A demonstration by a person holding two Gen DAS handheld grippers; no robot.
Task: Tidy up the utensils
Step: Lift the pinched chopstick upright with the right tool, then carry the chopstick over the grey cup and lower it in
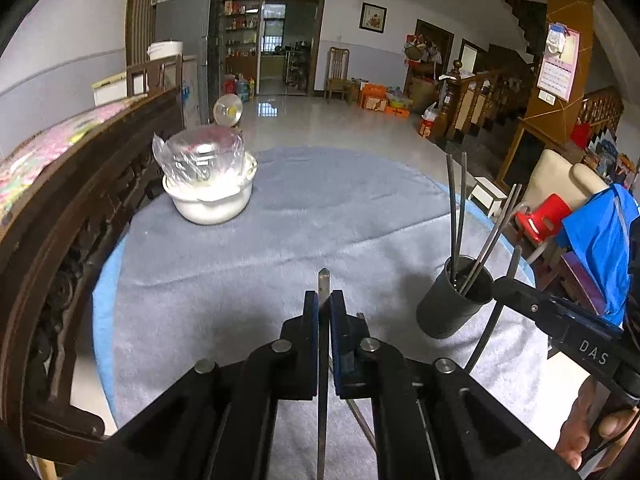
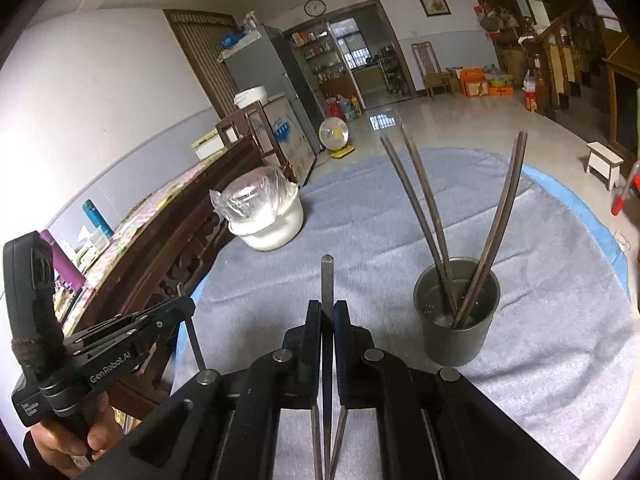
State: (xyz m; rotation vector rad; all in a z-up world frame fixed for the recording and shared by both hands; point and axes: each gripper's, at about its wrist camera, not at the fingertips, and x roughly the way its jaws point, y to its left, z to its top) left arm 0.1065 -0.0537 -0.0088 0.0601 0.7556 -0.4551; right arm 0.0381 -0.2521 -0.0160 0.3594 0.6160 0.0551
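In the left wrist view my left gripper [image 1: 324, 300] is shut on a thin metal chopstick [image 1: 324, 280] whose tip sticks out past the pads. My right gripper [image 2: 327, 309] is shut on a dark chopstick [image 2: 327, 276] that points up and forward. A dark cup [image 1: 454, 308] [image 2: 456, 320] stands on the grey cloth at the right, with several chopsticks [image 2: 424, 216] leaning in it. In the left wrist view the right gripper [image 1: 502, 282] hovers beside the cup's rim. The left gripper [image 2: 187, 303] is at the far left in the right wrist view, above the table's edge.
A white bowl [image 1: 210, 200] [image 2: 266, 228] with a plastic-wrapped item on top sits at the back left of the round table [image 1: 280, 240]. A carved wooden bench [image 1: 80, 208] runs along the table's left side. Another thin stick [image 1: 362, 412] lies on the cloth under my left gripper.
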